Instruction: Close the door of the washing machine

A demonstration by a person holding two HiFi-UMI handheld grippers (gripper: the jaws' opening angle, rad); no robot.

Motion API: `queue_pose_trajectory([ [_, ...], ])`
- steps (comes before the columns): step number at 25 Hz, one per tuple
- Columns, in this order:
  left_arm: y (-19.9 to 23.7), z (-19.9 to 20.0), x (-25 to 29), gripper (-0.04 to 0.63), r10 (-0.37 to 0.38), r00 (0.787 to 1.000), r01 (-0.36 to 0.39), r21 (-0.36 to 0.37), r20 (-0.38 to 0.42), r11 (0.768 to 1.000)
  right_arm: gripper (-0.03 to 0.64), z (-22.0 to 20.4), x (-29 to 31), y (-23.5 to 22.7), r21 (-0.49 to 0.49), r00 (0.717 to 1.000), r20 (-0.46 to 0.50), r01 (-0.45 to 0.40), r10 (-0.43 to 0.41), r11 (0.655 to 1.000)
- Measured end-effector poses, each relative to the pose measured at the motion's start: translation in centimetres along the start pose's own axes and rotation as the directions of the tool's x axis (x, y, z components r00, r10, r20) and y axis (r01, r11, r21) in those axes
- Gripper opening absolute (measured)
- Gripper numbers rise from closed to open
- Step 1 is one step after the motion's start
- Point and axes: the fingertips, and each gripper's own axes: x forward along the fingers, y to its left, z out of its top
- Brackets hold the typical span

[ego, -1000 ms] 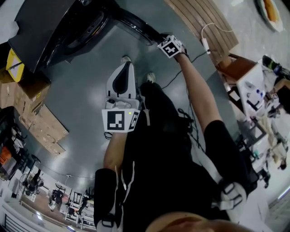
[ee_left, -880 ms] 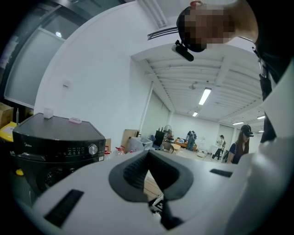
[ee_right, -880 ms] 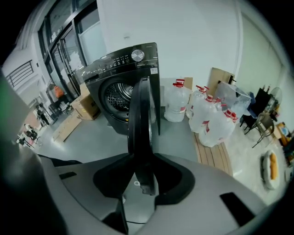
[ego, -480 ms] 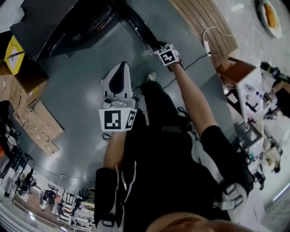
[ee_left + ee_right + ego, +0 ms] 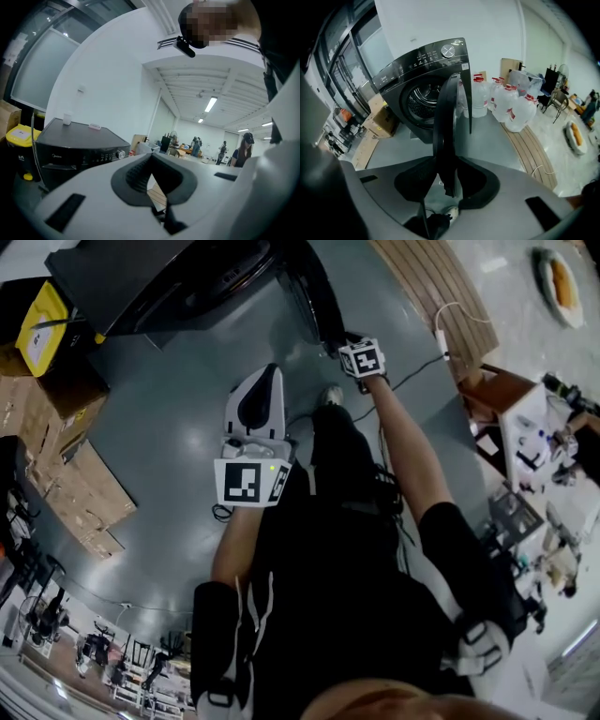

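The black front-loading washing machine [image 5: 159,277] stands at the top left of the head view, and its round door [image 5: 314,292] stands open, edge-on to me. My right gripper [image 5: 336,341] holds the door's free edge. In the right gripper view the door [image 5: 446,108] runs up between the pads, with the drum [image 5: 422,101] behind it. These jaws have just been opening slightly with the door's edge still between them. My left gripper [image 5: 272,371] hangs over the grey floor with its tips together and nothing in them. It points level at the machine [image 5: 75,145].
Cardboard boxes [image 5: 75,474] and a yellow bin [image 5: 42,329] stand left of the machine. Large water jugs [image 5: 511,105] stand to its right beside a wooden pallet [image 5: 431,287], which has a white cable [image 5: 445,320] lying on it. My legs and feet are below the grippers.
The door has swung round with my right gripper on its edge, from lying slantwise to nearly upright in the head view. My left gripper has drifted slightly rightward.
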Motion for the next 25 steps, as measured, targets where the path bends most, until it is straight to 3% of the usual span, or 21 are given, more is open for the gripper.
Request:
queue_pose_trajectory([
  [9,6.1,0.2,-3.8,0.005,-0.030,0.999,0.030,-0.016,-0.027,0.999,0.138,0.6,1.2,5.3,0.070,0.997,0.036,0.063,-0.065,0.996],
  [25,13.3,0.2,-7.7,0.005,-0.001,1.000,0.000,-0.031,-0.025,1.000,0.152,3.5,4.1,14.1,0.086,0.997,0.075,0.019,-0.026,0.996],
])
